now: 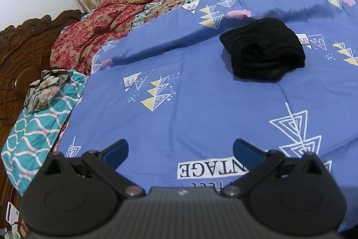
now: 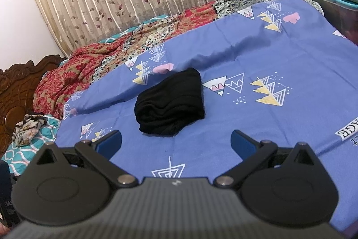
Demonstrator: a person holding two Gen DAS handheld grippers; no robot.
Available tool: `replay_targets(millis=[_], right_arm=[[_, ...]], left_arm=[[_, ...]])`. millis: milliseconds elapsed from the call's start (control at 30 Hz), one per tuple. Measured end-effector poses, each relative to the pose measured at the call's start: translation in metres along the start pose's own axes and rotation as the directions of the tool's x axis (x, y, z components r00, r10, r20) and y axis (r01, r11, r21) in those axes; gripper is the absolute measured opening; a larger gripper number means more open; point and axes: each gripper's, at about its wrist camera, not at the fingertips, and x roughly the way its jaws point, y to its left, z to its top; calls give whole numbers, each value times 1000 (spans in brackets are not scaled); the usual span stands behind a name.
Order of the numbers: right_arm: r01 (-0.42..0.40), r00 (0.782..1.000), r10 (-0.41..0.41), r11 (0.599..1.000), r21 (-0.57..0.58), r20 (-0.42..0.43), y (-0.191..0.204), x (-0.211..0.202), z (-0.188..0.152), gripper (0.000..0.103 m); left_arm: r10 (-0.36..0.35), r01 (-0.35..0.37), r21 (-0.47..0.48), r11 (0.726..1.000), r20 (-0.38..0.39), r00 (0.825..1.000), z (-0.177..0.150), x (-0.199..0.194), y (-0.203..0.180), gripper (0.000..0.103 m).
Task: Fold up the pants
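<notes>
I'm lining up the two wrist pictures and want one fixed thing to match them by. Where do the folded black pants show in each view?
Left wrist view: the black pants lie right of centre, upper half, on the blue sheet.
Right wrist view: the black pants lie near the centre, just above the open gripper fingers.
Shared landmark: the pink cloud print just beyond the pants' far edge.

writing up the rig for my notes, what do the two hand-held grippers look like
Both look alike. The left hand-held gripper and right hand-held gripper each have a ribbed dark grey body, two round black discs at the sides, black link arms with silver pins, and two blue fingers. A small pale mark sits at the body's top centre. No cables or sleeves show.
</notes>
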Motion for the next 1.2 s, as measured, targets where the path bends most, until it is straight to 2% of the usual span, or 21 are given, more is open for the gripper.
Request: replay_targets(millis=[600, 1200], right_arm=[[3, 1000, -3, 1000, 22, -2, -10, -1, 0, 103], [7, 1000, -6, 1000, 28, -5, -13, 0, -3, 103]], left_arm=[[-29, 29, 34, 999, -10, 1000, 2, -1, -17, 103], [-155, 155, 4, 988, -35, 987, 6, -6, -32, 103]])
